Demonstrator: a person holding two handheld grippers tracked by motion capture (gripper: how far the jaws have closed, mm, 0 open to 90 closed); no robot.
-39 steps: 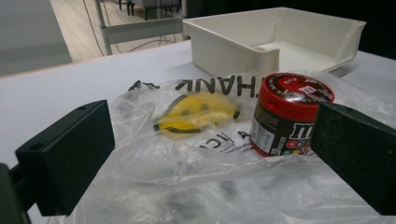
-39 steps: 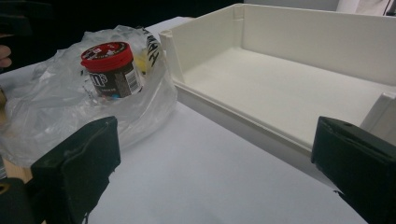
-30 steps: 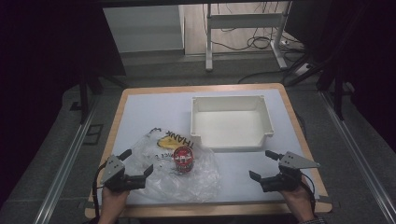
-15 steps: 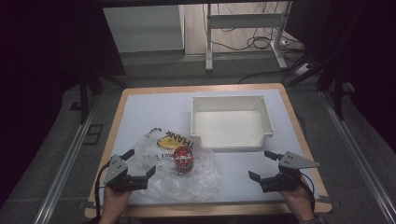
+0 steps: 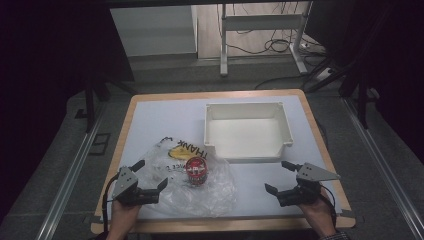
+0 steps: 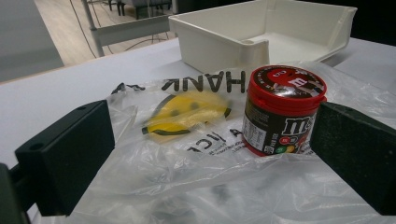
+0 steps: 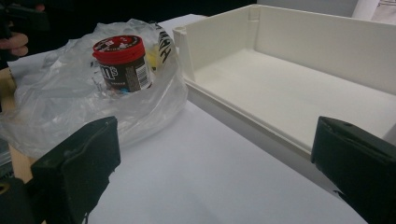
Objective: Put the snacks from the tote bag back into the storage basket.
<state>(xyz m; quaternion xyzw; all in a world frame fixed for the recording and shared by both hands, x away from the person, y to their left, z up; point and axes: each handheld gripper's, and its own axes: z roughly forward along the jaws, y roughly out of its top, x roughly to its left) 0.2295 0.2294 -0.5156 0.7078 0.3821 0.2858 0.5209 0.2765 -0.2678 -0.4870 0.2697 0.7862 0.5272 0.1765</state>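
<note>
while both hands hover low at the near edge of the table (image 5: 150, 115), the left gripper (image 5: 151, 176) sits with its jaws spread wide apart, right at the near left edge of the clear plastic bag (image 5: 210, 187). the bag lies flat and crumpled, its smiley print and "thank" lettering facing up, and the red-lidded candy tub (image 5: 196, 170) stands upright on it, or perhaps partly tucked into it; i can't tell which. the white tray (image 5: 247, 131) stands just behind, with nothing in it. over on the other side the right gripper (image 5: 278, 176) is also spread open, holding nothing, well apart from the bag and aimed across bare table toward it.

from the left gripper view the tub (image 6: 282, 112) stands just ahead of one jaw, with loose film in between.

what worries me is that film. it looks slippery and slack, so a pinch on one layer could drag the whole bag sideways and tip the tub over, since the tub sits on the plastic rather than on the table. a grab at the tub itself could catch bag wrinkles between jaw and label and slip. if only one hand pulls, the tub might roll toward the table's near edge.
</note>
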